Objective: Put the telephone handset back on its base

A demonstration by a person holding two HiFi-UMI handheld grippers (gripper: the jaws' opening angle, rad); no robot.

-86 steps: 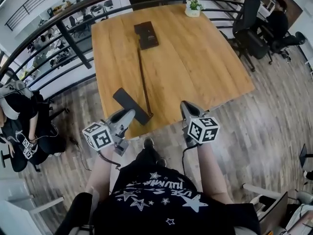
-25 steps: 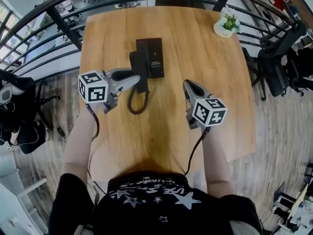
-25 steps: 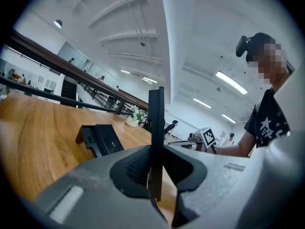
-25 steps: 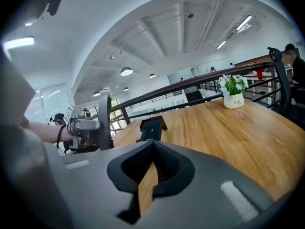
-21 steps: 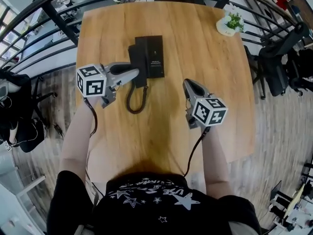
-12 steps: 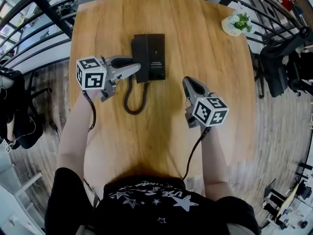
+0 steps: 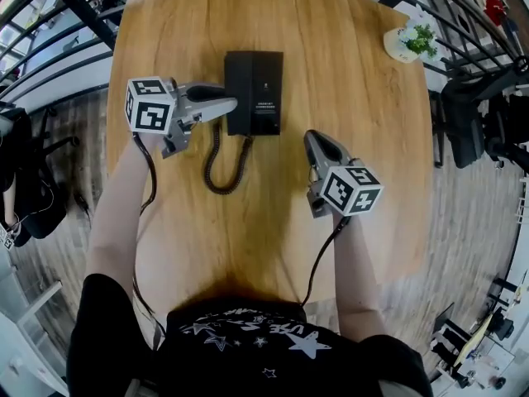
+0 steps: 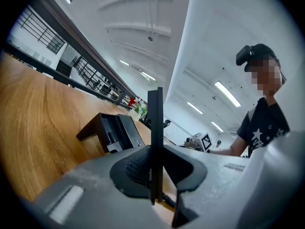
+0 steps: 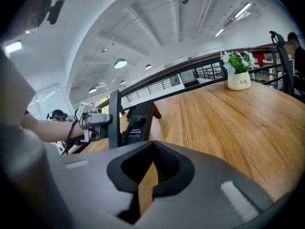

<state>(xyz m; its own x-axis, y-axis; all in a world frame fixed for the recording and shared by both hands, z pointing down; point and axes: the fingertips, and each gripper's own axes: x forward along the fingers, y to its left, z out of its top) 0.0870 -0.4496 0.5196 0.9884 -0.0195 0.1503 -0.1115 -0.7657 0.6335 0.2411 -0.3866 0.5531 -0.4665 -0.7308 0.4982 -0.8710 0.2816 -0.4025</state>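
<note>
— holding anything in the left gripper (image 7: pixel 231 102)?
— yes, my left jaws are clenched on the telephone handset (image 8: pixel 155 113). it shows edge-on between them as a thin black slab.
— where is that against the base (image 7: pixel 264 89)?
— right at the base's left side, seen from above. whether the handset touches it i cannot tell. the coiled cord (image 7: pixel 216 180) makes a loop over the wooden table (image 7: pixel 355 155), on my side of the base.
— and your right gripper (image 7: pixel 314 141)?
— its jaws are drawn together on nothing. it sits over the table, to the right of the base and apart from it, pointing away from me. a potted plant (image 7: pixel 411 42) stands at the far right corner.
</note>
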